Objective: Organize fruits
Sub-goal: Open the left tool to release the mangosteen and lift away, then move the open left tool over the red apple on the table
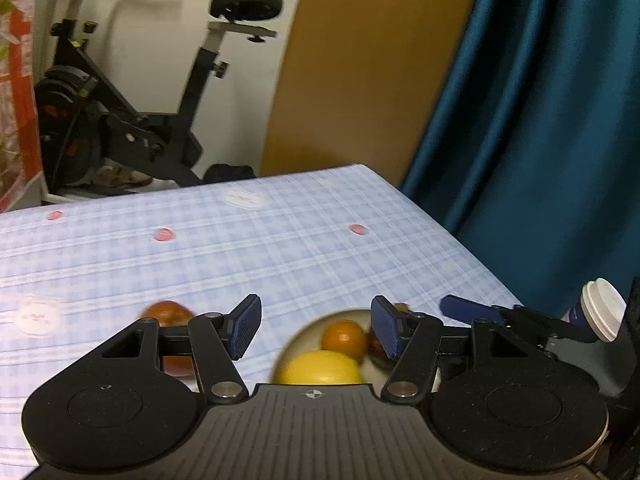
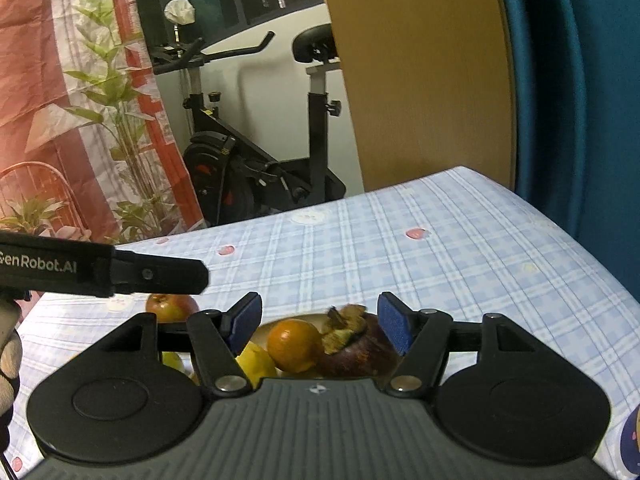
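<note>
A cream bowl (image 1: 347, 314) on the checked tablecloth holds an orange (image 1: 344, 338), a lemon (image 1: 320, 368) and a dark mangosteen (image 2: 356, 346). A red apple (image 1: 168, 314) lies on the cloth left of the bowl. My left gripper (image 1: 316, 326) hovers above the bowl's near side, open, with nothing between its pads. My right gripper (image 2: 320, 322) is also open over the bowl; the orange (image 2: 294, 344) and mangosteen show beneath its gap, untouched. The bowl's near part is hidden by both gripper bodies.
A cup with a white lid (image 1: 604, 314) stands at the table's right edge. The left gripper's black body (image 2: 100, 268) crosses the right wrist view, with a gloved hand (image 2: 8, 354) below it. An exercise bike (image 1: 132, 120) and a blue curtain (image 1: 540, 140) stand beyond the table.
</note>
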{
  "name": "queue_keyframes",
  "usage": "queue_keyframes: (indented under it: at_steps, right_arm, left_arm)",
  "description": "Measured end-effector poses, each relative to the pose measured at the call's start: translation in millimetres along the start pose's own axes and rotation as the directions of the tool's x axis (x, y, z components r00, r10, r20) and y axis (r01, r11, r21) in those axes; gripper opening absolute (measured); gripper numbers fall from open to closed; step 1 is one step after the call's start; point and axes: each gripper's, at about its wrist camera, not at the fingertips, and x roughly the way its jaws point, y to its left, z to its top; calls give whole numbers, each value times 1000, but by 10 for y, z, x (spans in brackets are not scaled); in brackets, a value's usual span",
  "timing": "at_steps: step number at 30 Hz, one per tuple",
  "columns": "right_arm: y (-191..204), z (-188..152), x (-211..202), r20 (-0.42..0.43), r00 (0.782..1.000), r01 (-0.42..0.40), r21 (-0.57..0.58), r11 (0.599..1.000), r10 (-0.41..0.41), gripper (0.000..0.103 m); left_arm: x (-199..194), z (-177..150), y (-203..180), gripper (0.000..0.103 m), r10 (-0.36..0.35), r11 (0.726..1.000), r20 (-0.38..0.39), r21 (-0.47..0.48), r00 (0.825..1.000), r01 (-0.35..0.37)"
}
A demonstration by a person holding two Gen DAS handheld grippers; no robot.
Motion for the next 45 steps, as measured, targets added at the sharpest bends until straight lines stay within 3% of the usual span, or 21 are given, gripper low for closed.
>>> queue_keyframes:
  at_steps: [12, 29, 35, 45]
  right_arm:
    - [318, 44, 160, -22, 998, -62, -49, 997, 61, 67]
    - [734, 87, 514, -93, 988, -136, -144, 980, 123, 67]
    - [848, 40, 623, -125, 982, -164, -184, 969, 142, 67]
    - [1094, -40, 907, -203, 961, -237, -267, 934, 186, 67]
  left_arm:
    - [-316, 89, 634, 63, 126, 992, 66, -37, 990, -124]
    - [-523, 45, 1171, 63, 205, 975, 88, -107, 975, -196]
    - [-487, 15, 1280, 63, 189, 976, 73, -126, 979, -179]
    - [-145, -21, 1268, 63, 95, 977, 14, -195, 995, -90]
